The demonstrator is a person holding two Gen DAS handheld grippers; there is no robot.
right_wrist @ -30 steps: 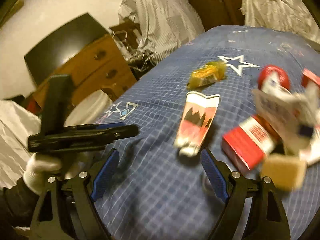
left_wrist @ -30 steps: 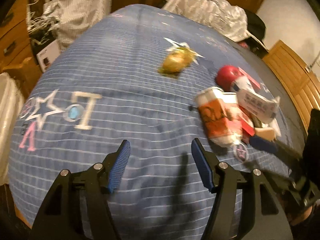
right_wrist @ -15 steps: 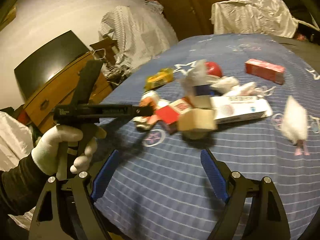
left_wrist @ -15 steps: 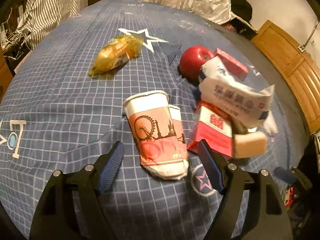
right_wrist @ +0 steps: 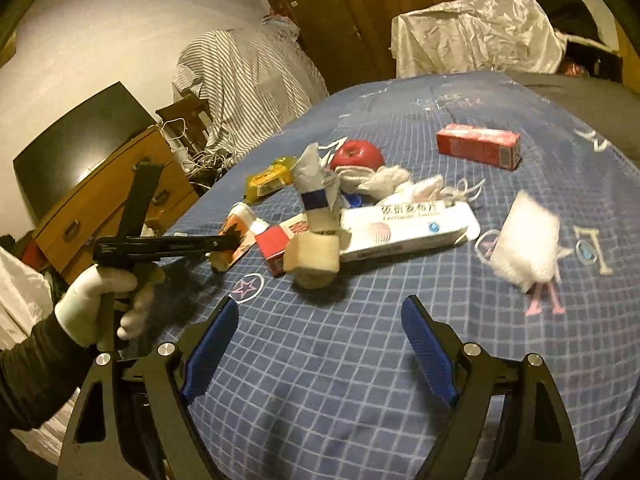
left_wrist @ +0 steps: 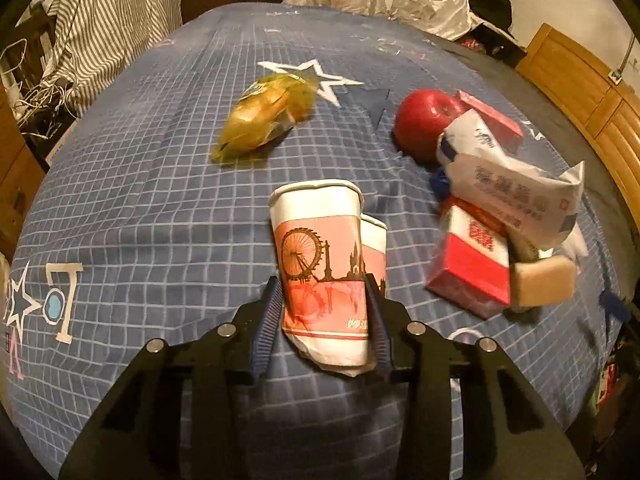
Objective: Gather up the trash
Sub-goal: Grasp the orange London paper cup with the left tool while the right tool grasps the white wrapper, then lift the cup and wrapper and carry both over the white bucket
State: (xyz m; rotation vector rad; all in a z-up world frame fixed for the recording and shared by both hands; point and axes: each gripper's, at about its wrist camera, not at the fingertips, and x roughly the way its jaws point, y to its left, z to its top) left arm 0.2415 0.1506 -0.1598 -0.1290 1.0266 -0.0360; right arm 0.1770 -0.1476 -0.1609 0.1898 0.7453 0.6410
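Flattened paper cups (left_wrist: 324,268) with an orange skyline print lie on the blue checked bedspread (left_wrist: 140,200). My left gripper (left_wrist: 322,312) is shut on the cups, one blue pad on each side. The cups also show in the right wrist view (right_wrist: 236,226), with the left gripper (right_wrist: 218,243) at them. My right gripper (right_wrist: 318,354) is open and empty above bare bedspread (right_wrist: 320,400), short of the trash pile.
A yellow snack wrapper (left_wrist: 266,116), a red apple (left_wrist: 428,120), a red pack (left_wrist: 470,268), a white wrapper (left_wrist: 516,192), a tan sponge (right_wrist: 314,256), a white box (right_wrist: 408,228), a red box (right_wrist: 478,144), white tissue (right_wrist: 526,240). A wooden dresser (right_wrist: 104,196) stands left.
My left gripper has moved forward onto the paper cups and shut on them. My right gripper has stayed open and shifted slightly toward the pile.
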